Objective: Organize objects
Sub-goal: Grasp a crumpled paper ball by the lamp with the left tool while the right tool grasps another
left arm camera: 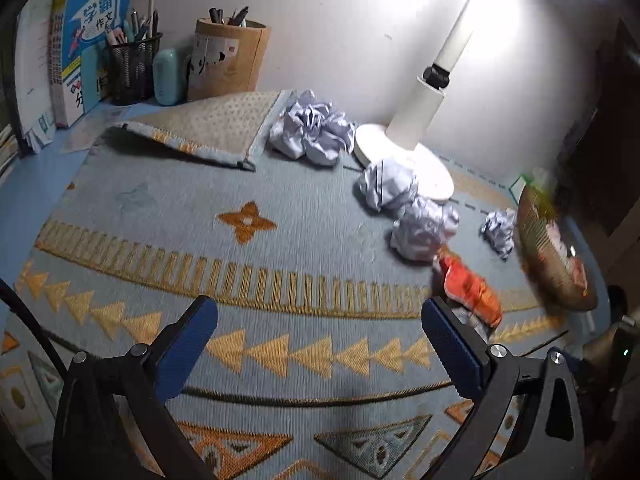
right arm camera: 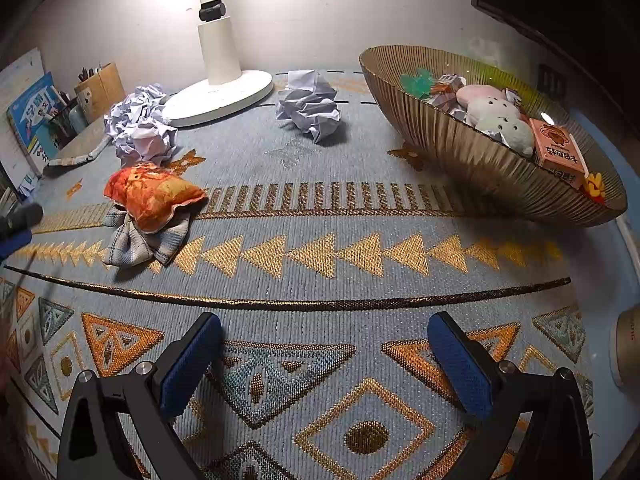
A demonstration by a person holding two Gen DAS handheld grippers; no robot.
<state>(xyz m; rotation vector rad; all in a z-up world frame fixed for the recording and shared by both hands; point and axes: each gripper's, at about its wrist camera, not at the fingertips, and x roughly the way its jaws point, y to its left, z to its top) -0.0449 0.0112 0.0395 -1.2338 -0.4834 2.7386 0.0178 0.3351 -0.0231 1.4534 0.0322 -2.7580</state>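
Observation:
Several crumpled paper balls point(left arm camera: 314, 130) lie on the patterned mat near the white lamp base point(left arm camera: 404, 156); in the right wrist view one paper ball point(right arm camera: 310, 110) sits mid-mat and another paper ball point(right arm camera: 142, 128) at the left. An orange snack bag point(right arm camera: 154, 194) rests on a grey checked cloth point(right arm camera: 140, 242); the orange snack bag point(left arm camera: 472, 292) also shows in the left wrist view. A ribbed golden bowl point(right arm camera: 472, 160) holds plush toys and a pink box point(right arm camera: 558, 152). My left gripper point(left arm camera: 320, 336) and right gripper point(right arm camera: 324, 356) both stand open and empty over the mat.
Books point(left arm camera: 80, 48), a mesh pen holder point(left arm camera: 134, 66), a teal case point(left arm camera: 166, 76) and a cardboard tube of pens point(left arm camera: 230, 58) stand at the back left. The mat's far corner point(left arm camera: 208, 132) is folded over. The lamp pole point(right arm camera: 214, 24) rises by the wall.

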